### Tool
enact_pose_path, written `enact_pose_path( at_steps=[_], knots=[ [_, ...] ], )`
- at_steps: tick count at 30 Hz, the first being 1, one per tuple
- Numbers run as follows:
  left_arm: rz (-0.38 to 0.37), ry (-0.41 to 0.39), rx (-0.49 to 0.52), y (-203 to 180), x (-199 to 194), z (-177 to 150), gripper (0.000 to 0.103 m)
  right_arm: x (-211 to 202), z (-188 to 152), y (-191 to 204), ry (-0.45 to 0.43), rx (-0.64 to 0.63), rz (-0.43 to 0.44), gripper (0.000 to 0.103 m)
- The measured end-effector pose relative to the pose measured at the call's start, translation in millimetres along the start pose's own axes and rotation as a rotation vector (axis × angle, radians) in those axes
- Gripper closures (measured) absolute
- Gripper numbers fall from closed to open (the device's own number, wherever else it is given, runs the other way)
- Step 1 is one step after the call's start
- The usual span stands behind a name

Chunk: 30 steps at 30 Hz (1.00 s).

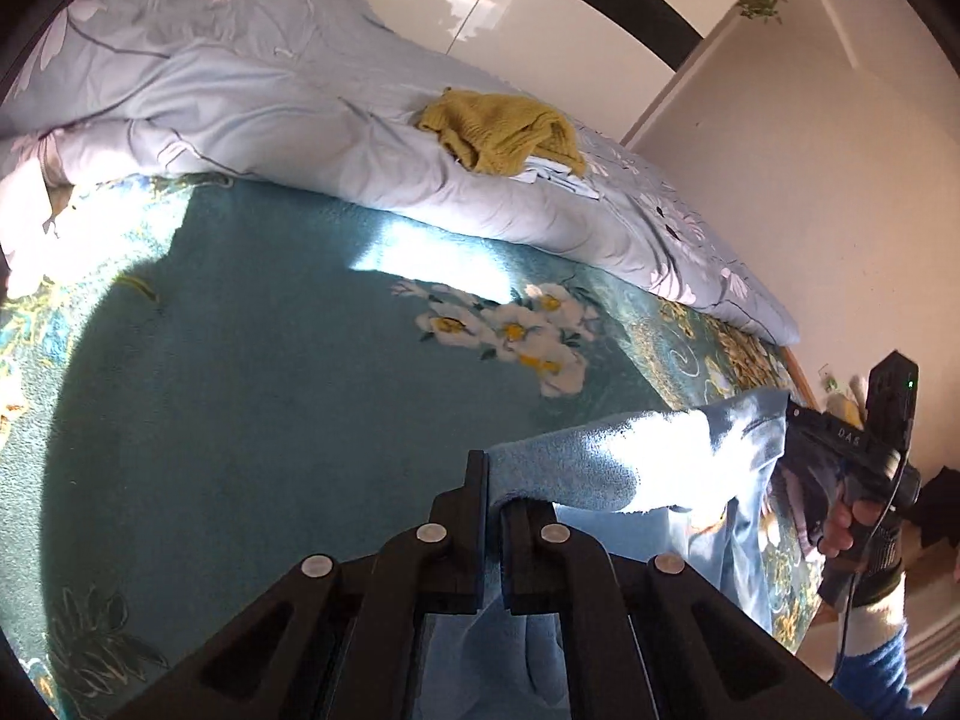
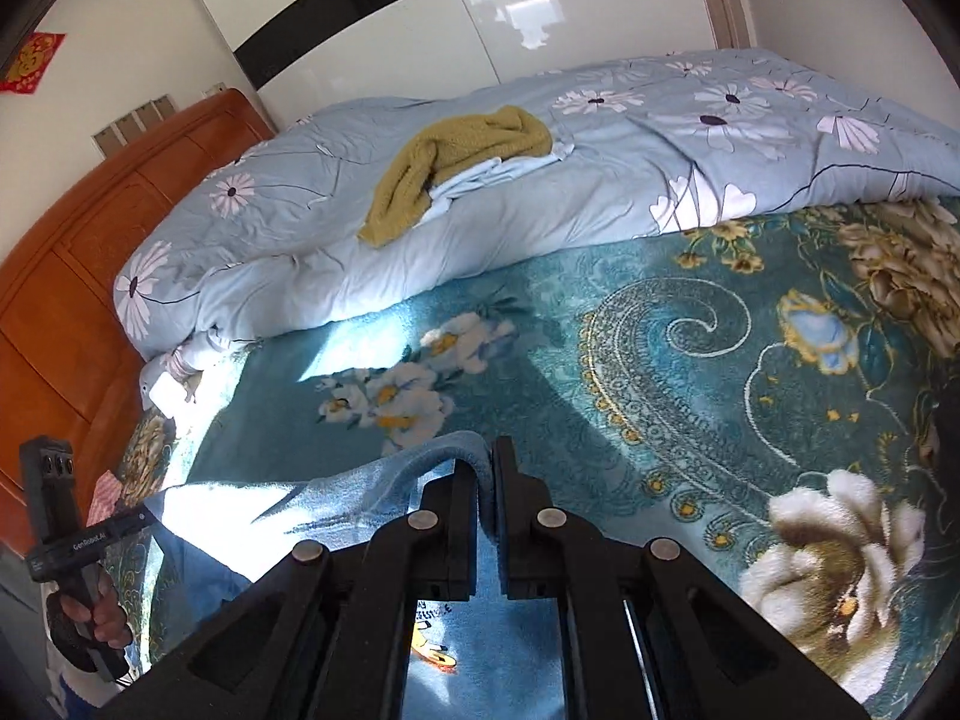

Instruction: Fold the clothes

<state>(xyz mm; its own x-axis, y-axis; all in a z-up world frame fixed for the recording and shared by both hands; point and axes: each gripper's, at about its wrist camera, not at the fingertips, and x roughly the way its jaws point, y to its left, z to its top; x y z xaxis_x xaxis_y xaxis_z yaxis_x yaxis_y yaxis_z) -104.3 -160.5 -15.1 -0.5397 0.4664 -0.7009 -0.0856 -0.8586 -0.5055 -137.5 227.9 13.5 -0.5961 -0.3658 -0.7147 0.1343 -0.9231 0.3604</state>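
Note:
A light blue fleece garment hangs stretched between my two grippers above the bed. My left gripper is shut on one edge of it. My right gripper is shut on the other edge of the garment; a printed patch shows below its fingers. Each gripper shows in the other's view: the right one at the far right, the left one at the far left. A mustard yellow knit garment lies crumpled on the duvet, over a pale blue piece of cloth.
A teal floral blanket covers the bed under the grippers. A pale blue flowered duvet is bunched along the far side. An orange wooden headboard stands at the left. White wardrobe doors rise behind the bed.

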Motion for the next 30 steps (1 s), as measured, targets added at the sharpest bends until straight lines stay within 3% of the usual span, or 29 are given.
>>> enact_pose_path(
  at_steps=[4,9,13,17,22,24,27,30],
  knots=[
    [0.027,0.001,-0.007,10.3,23.1,34.1,0.100,26.6,23.3,2.0,0.035,-0.001,-0.029,0.099],
    [0.051,0.055,-0.096,35.1,71.5,63.1,0.100,74.1,44.8,-4.3,0.123,0.029,-0.060,0.099],
    [0.080,0.137,-0.160,57.1,113.8,64.1,0.100,110.9,39.4,-19.0,0.205,0.070,-0.089,0.099],
    [0.078,0.161,-0.216,68.6,131.2,58.4,0.099,127.0,33.1,-30.4,0.231,0.112,-0.097,0.098],
    [-0.021,0.135,-0.352,80.8,122.0,63.2,0.085,117.7,34.6,-37.2,0.199,0.121,-0.046,0.094],
    [-0.099,0.111,-0.416,84.2,115.6,66.5,0.079,108.6,37.0,-39.7,0.169,0.121,-0.029,0.086],
    [-0.077,0.116,-0.452,82.3,115.9,70.9,0.074,97.8,41.6,-46.5,0.141,0.150,-0.029,0.071],
    [-0.176,0.147,-0.620,97.4,124.2,63.8,0.071,89.3,42.2,-54.7,0.131,0.182,-0.013,0.069]
  ],
)
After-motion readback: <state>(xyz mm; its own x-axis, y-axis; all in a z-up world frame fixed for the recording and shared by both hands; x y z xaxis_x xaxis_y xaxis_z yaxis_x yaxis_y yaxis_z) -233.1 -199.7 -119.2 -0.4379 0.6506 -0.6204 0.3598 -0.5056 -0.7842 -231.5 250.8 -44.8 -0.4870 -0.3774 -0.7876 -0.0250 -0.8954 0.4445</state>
